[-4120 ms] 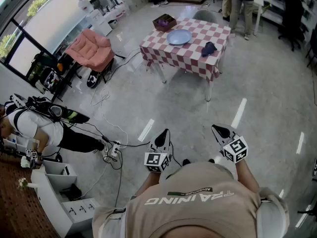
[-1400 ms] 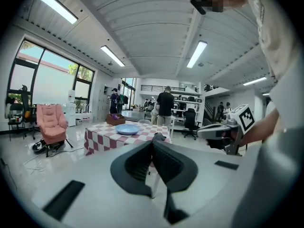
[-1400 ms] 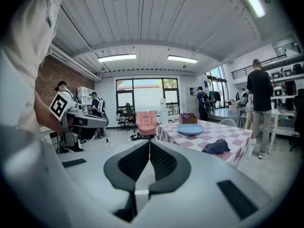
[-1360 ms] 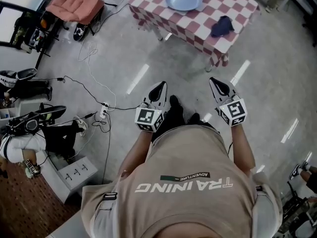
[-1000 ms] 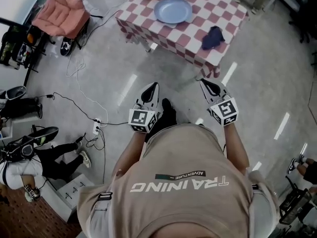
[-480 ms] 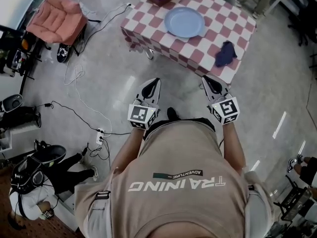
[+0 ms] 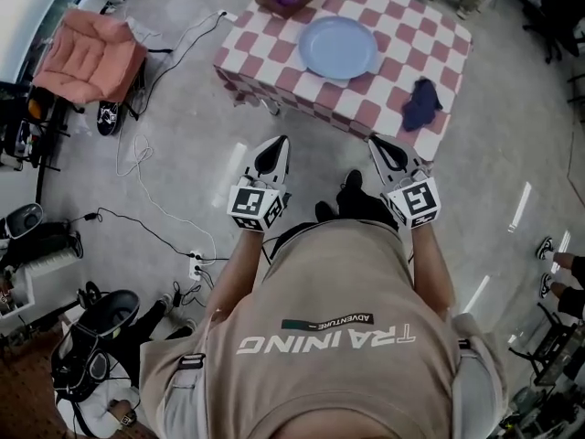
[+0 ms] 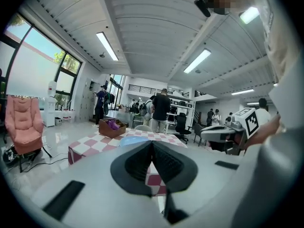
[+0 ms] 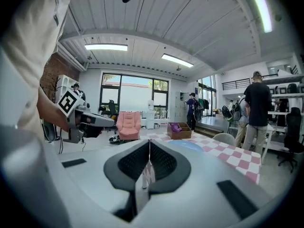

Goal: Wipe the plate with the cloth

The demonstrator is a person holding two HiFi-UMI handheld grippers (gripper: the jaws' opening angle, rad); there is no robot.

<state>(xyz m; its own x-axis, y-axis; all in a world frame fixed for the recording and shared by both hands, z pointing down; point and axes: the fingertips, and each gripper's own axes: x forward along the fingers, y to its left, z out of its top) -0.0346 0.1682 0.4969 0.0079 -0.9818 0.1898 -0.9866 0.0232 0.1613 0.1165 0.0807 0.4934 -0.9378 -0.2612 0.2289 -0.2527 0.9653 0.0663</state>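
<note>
Left hand-held gripper (image 7: 273, 151) had its jaws pressed together, empty, short of the tabletop (image 7: 402, 33). Blue plate (image 7: 338, 48) sat mid-tabletop, half hidden behind the jaws in both gripper views. Right hand-held gripper (image 7: 383, 150) was closed too, empty. Dark cloth (image 7: 421, 104) lay bunched near the right edge, apart from the plate. The tabletop's far side was cut off.

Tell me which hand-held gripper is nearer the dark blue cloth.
Right. The right hand-held gripper is just short of the cloth; the left hand-held gripper is farther away, to its left.
</note>
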